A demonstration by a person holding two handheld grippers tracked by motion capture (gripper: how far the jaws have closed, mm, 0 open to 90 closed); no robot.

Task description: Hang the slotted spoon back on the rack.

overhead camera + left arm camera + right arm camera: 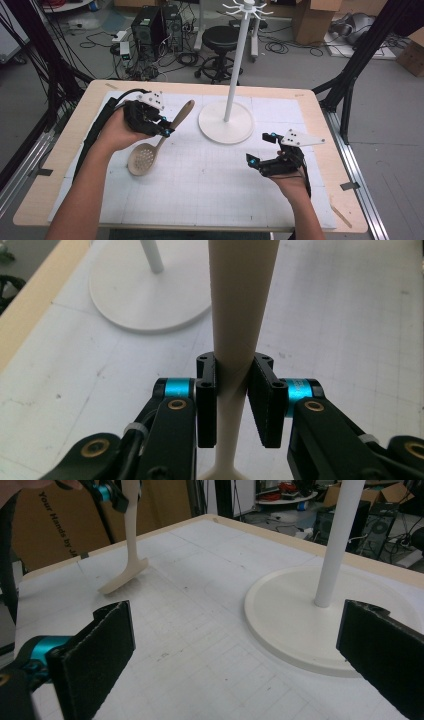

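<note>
The left gripper [161, 127] is clamped on the handle of a beige slotted spoon [156, 142], its two black pads pressing the shaft from either side; in the left gripper view the handle [240, 305] runs straight up between the jaws and widens toward its far end. The spoon sits just left of the white hanger stand's round base [226, 121], and this stand serves as the landmark. Its perforated bowl [142, 159] is the end nearer the person, low over the white mat [210, 185], while the handle tip [189, 104] points up and away toward the stand's pole [236, 60]. So the long axis slants from the bowl, lower left, to the tip, upper right, toward the stand. In the right gripper view the bowl edge [124, 577] looks to be touching or just above the mat; I cannot tell which.

The right gripper [264, 148] rests to the right of the base, jaws spread wide with nothing between them. The left hand is plainly the one positioned to carry the spoon; the hooks at the top of the stand [247, 7] are well above the handle tip, so the coming move would likely be a lift toward them.
</note>
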